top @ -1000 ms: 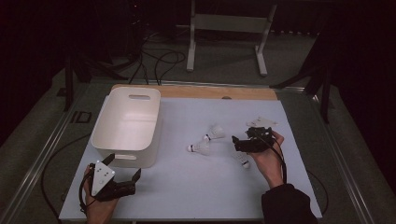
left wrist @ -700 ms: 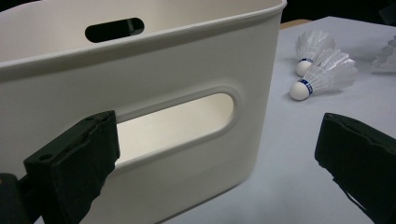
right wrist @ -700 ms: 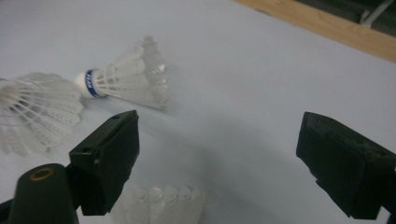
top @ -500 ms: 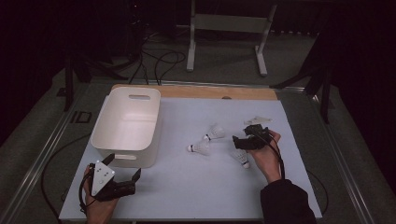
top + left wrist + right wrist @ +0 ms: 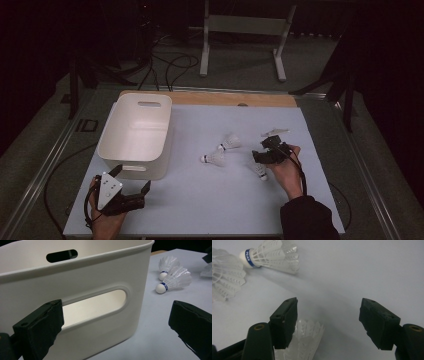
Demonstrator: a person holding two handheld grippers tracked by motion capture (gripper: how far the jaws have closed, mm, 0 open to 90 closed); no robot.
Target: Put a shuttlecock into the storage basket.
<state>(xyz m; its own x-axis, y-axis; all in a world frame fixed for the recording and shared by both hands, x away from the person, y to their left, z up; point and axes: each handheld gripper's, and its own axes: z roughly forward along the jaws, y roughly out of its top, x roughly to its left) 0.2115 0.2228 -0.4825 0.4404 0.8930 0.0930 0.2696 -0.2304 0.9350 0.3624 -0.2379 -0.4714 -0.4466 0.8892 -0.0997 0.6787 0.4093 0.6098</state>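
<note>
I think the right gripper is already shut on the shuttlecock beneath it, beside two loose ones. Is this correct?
Not quite. The right gripper is open. Its jaws have been closing, but the shuttlecock beneath it is not clamped, as the right gripper view shows. Two loose shuttlecocks do lie beside it.

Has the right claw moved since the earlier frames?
Yes, slightly: the right claw has edged toward the near table edge, away from the wooden strip, its jaws just closing over a shuttlecock.

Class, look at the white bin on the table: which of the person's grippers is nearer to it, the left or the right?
Left. The left gripper sits just in front of the white bin, its jaws facing the bin's near wall. The right gripper is far across the table, over a shuttlecock.
</note>
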